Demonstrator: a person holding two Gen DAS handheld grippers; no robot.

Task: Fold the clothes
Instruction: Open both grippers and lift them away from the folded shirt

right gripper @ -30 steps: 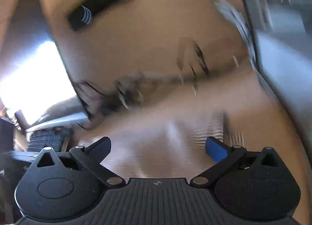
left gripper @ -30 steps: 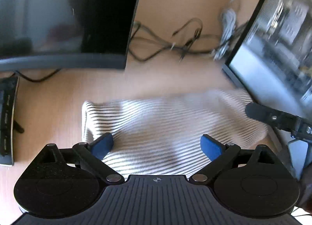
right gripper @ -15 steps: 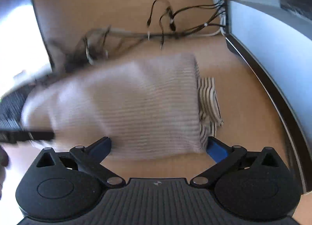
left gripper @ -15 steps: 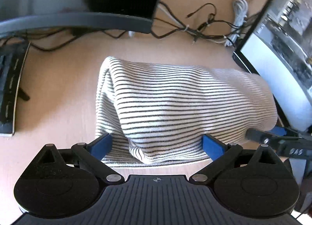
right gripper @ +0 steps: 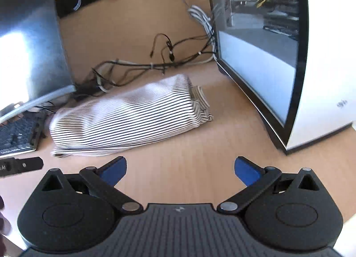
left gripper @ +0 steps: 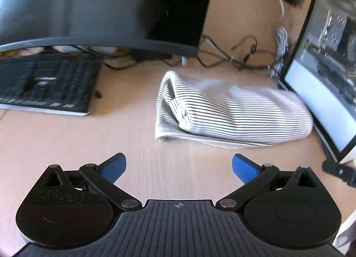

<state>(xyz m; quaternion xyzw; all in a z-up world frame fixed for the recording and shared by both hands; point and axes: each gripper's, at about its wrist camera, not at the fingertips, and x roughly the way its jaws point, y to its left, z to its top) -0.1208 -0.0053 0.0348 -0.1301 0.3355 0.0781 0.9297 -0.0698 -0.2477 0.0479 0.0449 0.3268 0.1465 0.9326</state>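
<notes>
A white garment with thin black stripes (left gripper: 231, 112) lies folded into a thick bundle on the wooden desk (left gripper: 66, 136); the right wrist view shows the striped garment (right gripper: 129, 119) from the other side. My left gripper (left gripper: 179, 166) is open and empty, held back from the bundle's near edge. My right gripper (right gripper: 180, 168) is also open and empty, a short way in front of the cloth. A tip of the right gripper (left gripper: 338, 171) shows at the right edge of the left wrist view, and the left gripper's tip (right gripper: 20, 165) at the left edge of the right wrist view.
A dark curved monitor (left gripper: 100, 5) stands at the back left, with a black keyboard (left gripper: 44, 83) below it. A white computer case with a glass side (right gripper: 278, 56) stands on the right. Tangled cables (right gripper: 160, 61) lie behind the garment. Bare desk lies between grippers and cloth.
Both grippers have pulled back from the striped garment, which lay between their fingers half a second ago. The bundle now rests alone on the desk.
</notes>
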